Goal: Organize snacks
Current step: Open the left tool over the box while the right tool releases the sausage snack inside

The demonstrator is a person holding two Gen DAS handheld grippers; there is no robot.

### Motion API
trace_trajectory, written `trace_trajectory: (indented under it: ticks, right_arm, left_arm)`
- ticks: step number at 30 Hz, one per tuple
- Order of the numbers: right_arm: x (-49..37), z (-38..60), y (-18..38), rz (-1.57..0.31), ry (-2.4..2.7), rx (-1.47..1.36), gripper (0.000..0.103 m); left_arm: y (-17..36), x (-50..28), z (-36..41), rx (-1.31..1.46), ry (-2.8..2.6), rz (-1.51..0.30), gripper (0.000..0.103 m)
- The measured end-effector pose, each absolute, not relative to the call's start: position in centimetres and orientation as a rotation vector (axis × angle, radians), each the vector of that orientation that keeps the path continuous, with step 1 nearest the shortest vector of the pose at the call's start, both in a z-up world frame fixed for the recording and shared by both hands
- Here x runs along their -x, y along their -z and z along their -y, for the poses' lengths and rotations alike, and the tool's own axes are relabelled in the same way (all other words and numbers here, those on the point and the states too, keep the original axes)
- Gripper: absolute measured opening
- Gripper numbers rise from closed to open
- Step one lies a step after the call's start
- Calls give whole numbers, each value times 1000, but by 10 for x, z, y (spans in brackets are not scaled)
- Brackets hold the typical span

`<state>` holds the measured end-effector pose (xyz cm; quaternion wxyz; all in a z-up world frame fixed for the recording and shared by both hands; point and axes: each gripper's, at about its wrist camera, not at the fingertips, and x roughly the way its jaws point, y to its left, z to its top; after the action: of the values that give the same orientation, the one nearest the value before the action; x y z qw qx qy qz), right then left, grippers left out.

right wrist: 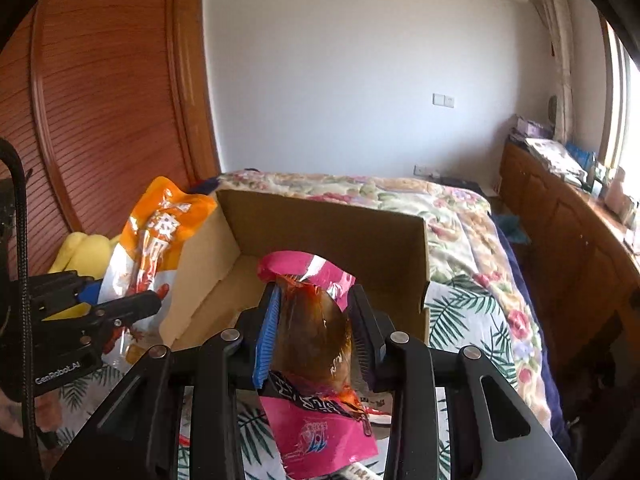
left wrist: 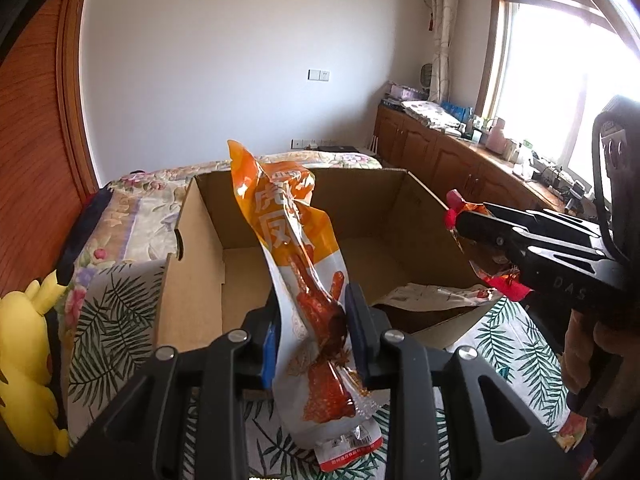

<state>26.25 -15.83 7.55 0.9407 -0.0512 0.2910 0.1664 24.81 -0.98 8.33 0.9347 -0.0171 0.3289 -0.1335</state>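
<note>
Left wrist view first: my left gripper (left wrist: 314, 332) is pinching the orange snack packet (left wrist: 298, 264) around its middle, the fingers (left wrist: 356, 320) pressed on both sides of it. The packet stands nearly upright, its top leaning over the near edge of the cardboard box (left wrist: 200, 264), which sits open on the bed (left wrist: 132, 216). One flat packet (left wrist: 436, 294) already lies inside the box at the right. My right gripper (left wrist: 460, 220) comes in from the right, above the right wall of the box, tips pointing left. A yellow plush toy (left wrist: 28, 360) lies at the far left.

Right wrist view: my right gripper is closed on the pink snack packet (right wrist: 316, 344), holding it by the clear middle part, and the packet hangs just before the near side of the box, not yet in it. My left gripper is visible at the left, outside the left wall, nearly level.

I judge the step is placing both packets in the box. To do it well, I should bring each packet fully past the wall, lower it close to the bottom, and only then release, so they lie flat side by side.
</note>
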Motion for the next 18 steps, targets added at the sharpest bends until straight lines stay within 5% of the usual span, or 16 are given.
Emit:
trace_trajectory:
  ticks: [4,6,18]
  right_arm:
    - [-270,156,-71,-624,-333,112,35]
    - [-271,154,-72,-620,-308,126,43]
    - [-234,159,-80,-585,-389,130,43]
  left_arm:
    - [-79,-251,16,18,263,-678,38]
    - [-82,-251,17,20,253,-660,46]
    - [-92,-220,12,-9,293,-631,51]
